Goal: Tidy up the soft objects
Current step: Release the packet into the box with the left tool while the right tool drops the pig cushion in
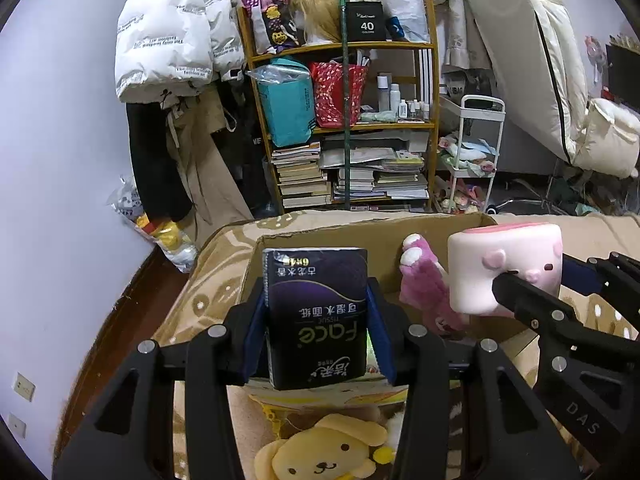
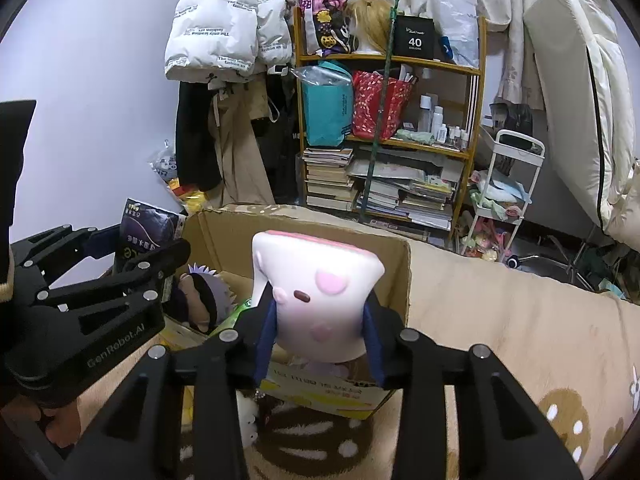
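Cluttered bedroom beyond: wooden bookshelf (image 1: 340,120) against the far wall, stacked with books, bags and bottles; white puffer jacket (image 1: 172,28) hanging to its left; upended mattress (image 1: 532,60) leaning far right. Just scenery, nothing to do with the sorting.

Nearer, a beige patterned blanket (image 2: 520,320) spread as the work surface. On it an open cardboard box (image 1: 320,236), flaps up, evidently the collecting bin. Inside already: a pink plush toy (image 1: 424,280) against the right inner wall, and in the right wrist view a plush doll with dark hair (image 2: 200,292) lying near the left side. Still outside, at the near edge of the box on the blanket, a yellow dog plush (image 1: 324,452), probably waiting its turn.

Left gripper (image 1: 316,320) clamped on a dark tissue pack (image 1: 316,316), blue pads pressing both long sides, pack upright and upside down, poised over the box's near-left part. Gripped by the flanks so as to drop straight in.

Right gripper (image 2: 320,332) clamped on a pale pink squishy toy (image 2: 316,292) with a piglet face, pads pinching its lower end so that the waist caves inward and the top flares. Held above the box's near-right part, close beside the other load but apart from it.

Both items carried side by side, apparently for release into the box together. Soft squishy likely to spring back and bounce once let go; tissue pack apt to tip onto the plush below.
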A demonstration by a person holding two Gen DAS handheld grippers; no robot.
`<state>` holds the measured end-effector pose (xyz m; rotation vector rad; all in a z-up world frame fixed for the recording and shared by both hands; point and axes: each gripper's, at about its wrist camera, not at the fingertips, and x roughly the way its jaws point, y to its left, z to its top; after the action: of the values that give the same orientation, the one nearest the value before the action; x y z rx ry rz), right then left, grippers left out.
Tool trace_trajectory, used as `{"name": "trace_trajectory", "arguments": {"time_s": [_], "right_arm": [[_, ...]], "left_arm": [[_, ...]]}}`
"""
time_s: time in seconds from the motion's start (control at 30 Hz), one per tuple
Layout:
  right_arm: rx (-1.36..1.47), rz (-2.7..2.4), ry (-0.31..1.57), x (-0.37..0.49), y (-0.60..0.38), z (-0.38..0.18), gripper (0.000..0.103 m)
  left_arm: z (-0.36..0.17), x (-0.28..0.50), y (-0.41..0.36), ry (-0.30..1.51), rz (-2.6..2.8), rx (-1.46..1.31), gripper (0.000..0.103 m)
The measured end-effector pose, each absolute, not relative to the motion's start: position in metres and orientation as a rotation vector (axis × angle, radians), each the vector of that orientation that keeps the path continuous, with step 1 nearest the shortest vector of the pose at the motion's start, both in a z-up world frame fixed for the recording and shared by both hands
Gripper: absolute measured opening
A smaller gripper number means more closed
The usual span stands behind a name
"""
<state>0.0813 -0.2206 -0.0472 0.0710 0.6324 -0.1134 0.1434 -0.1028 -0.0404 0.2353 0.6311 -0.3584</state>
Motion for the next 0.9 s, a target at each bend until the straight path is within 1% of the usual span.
{"name": "trace_trajectory", "arguments": {"time_s": [0.2, 0.27, 0.5, 0.53, 0.57, 0.63, 0.8, 0.87, 0.9], "right_arm": [[0.103, -0.123, 0.651, 0.081, -0.228, -0.051, 0.044], [0.131, -0.116, 0.662, 0.083, -0.231, -0.053, 0.044], [0.179, -0.098, 0.703, 0.086, -0.235, -0.06, 0.048], [0.171, -0.1, 0.704, 0.086, -0.234, -0.061, 0.048], [0.166, -0.099, 0.704, 0.086, -0.234, -0.061, 0.049], [0.158, -0.088, 0.705, 0.086, -0.231, -0.061, 0.049], [0.12, -0.091, 0.719, 0.088, -0.226, -0.064, 0.051], [0.112, -0.089, 0.725, 0.088, -0.224, -0.065, 0.052], [0.116, -0.089, 0.726, 0.088, -0.224, -0.065, 0.053]], "left_arm": [[-0.047, 0.143, -0.102, 0.651, -0.359, 0.235, 0.047], [-0.046, 0.144, -0.101, 0.646, -0.354, 0.228, 0.057], [-0.048, 0.149, -0.093, 0.664, -0.327, 0.186, 0.059], [-0.048, 0.15, -0.091, 0.67, -0.323, 0.182, 0.061], [-0.049, 0.15, -0.09, 0.673, -0.318, 0.179, 0.066], [-0.048, 0.151, -0.087, 0.667, -0.304, 0.171, 0.071], [-0.043, 0.152, -0.081, 0.663, -0.274, 0.153, 0.076], [-0.037, 0.149, -0.078, 0.644, -0.26, 0.153, 0.086], [-0.035, 0.148, -0.077, 0.637, -0.256, 0.157, 0.088]]}}
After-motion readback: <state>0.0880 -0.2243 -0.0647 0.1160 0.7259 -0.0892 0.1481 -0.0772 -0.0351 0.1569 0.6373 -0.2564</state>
